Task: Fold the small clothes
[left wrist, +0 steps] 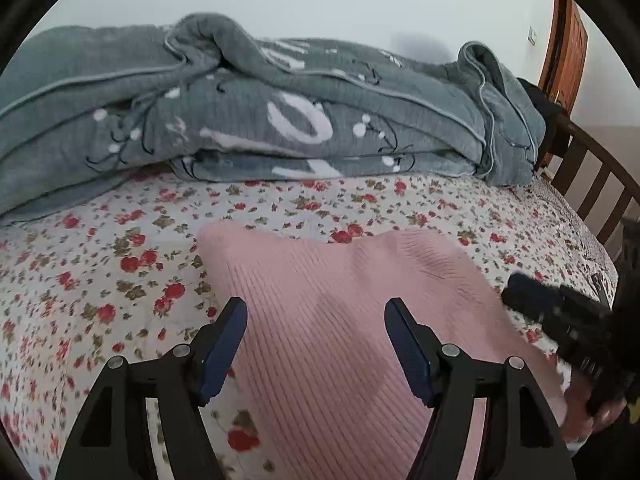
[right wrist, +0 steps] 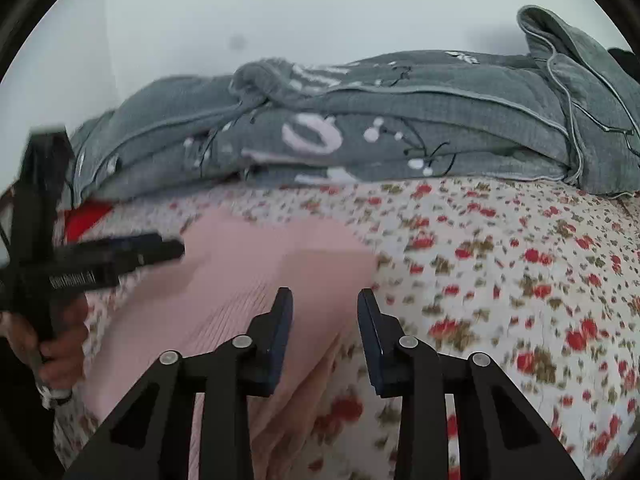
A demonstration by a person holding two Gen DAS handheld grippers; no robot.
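A pink ribbed garment (left wrist: 340, 300) lies folded flat on the floral bedsheet (left wrist: 100, 280). My left gripper (left wrist: 315, 312) hovers over the garment's near part, open, with nothing pinched between its blue pads. In the right wrist view my right gripper (right wrist: 325, 300) stands over the right edge of the pink garment (right wrist: 256, 276), its jaws narrower but still open and apart from the cloth. Each view shows the other gripper at its side: the right gripper (left wrist: 560, 312) at the garment's right edge, the left gripper (right wrist: 120, 256) over its left part, each in a hand.
A crumpled grey blanket (left wrist: 260, 112) with white print is heaped along the back of the bed against the wall. A wooden bed rail (left wrist: 592, 184) and a door (left wrist: 564, 40) are at the right. Something red (right wrist: 86, 216) shows under the blanket's left end.
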